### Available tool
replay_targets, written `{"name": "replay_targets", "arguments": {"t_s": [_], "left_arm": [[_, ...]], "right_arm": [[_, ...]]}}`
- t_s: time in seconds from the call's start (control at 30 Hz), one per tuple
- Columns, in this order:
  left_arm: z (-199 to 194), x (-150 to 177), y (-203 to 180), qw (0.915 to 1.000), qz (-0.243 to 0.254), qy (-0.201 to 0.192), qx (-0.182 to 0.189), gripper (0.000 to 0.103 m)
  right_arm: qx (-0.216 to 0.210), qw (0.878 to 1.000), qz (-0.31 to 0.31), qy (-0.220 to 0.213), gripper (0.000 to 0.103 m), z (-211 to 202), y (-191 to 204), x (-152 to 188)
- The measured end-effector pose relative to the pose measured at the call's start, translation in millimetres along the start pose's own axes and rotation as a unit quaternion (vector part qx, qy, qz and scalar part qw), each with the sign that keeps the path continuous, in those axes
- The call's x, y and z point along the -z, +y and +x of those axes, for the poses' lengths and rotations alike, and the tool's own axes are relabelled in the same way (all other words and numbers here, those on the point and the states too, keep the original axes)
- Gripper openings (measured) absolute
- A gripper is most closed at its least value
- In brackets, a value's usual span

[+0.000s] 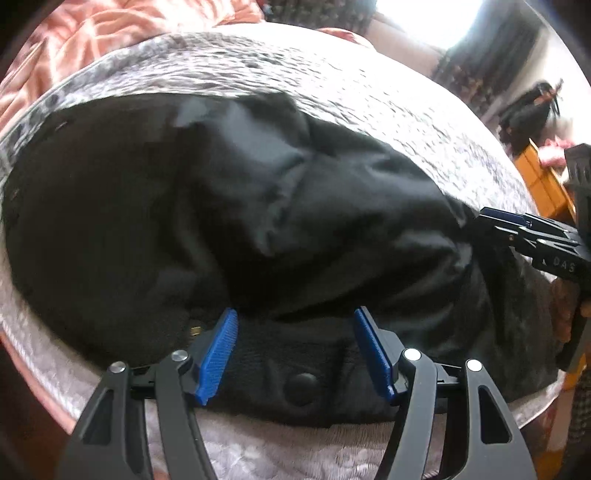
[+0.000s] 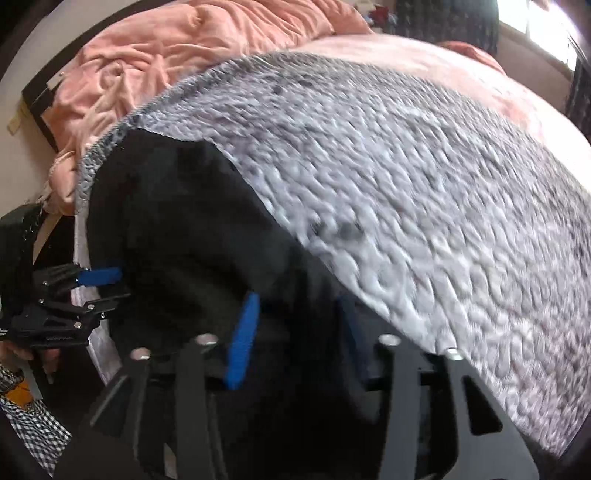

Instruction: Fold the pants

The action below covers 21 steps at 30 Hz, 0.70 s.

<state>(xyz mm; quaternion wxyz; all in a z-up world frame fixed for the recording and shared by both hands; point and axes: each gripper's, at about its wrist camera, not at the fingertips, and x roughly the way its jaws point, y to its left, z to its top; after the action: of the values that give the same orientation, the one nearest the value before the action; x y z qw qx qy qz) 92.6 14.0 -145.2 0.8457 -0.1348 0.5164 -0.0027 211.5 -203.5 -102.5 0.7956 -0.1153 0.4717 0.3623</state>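
Note:
Black pants [image 1: 207, 221] lie bunched and partly folded on a grey-white quilted blanket [image 1: 332, 92]. Their waistband with a round button [image 1: 303, 384] lies at the near edge. My left gripper [image 1: 295, 317] is open, its blue pads on either side of the waistband. My right gripper [image 2: 299, 306] is open over the pants' right end [image 2: 177, 229]. It shows at the right edge of the left wrist view [image 1: 491, 218]. My left gripper shows at the left of the right wrist view [image 2: 110, 284].
A rumpled pink duvet [image 2: 166, 48] lies behind the blanket [image 2: 406, 166]. An orange wooden piece of furniture [image 1: 543, 177] stands beyond the bed's right side. A bright window [image 1: 428, 18] is at the back.

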Motion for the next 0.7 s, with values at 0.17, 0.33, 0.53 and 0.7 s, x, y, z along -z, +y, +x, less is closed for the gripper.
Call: {"name": "replay_targets", "arguments": {"t_s": [0.17, 0.33, 0.53, 0.7], "left_arm": [[-4.0, -3.0, 23.1, 0.9997, -0.020, 0.002, 0.016, 0.065], [-3.8, 3.2, 25.5, 0.9995, -0.020, 0.005, 0.024, 0.065], [-5.6, 7.6, 31.9, 0.9996, -0.010, 0.001, 0.025, 0.065], [-0.9, 12.9, 31.9, 0.9997, -0.005, 0.002, 0.023, 0.065]], "right_arm": [[-0.043, 0.999, -0.023, 0.017, 0.060, 29.0, 17.5, -34.2], [-0.062, 0.997, -0.029, 0.043, 0.056, 65.8, 30.6, -62.0], [-0.055, 0.997, -0.032, 0.044, 0.005, 73.2, 33.2, -76.1], [-0.028, 0.998, -0.005, 0.062, 0.005, 91.4, 28.0, -72.9]]}}
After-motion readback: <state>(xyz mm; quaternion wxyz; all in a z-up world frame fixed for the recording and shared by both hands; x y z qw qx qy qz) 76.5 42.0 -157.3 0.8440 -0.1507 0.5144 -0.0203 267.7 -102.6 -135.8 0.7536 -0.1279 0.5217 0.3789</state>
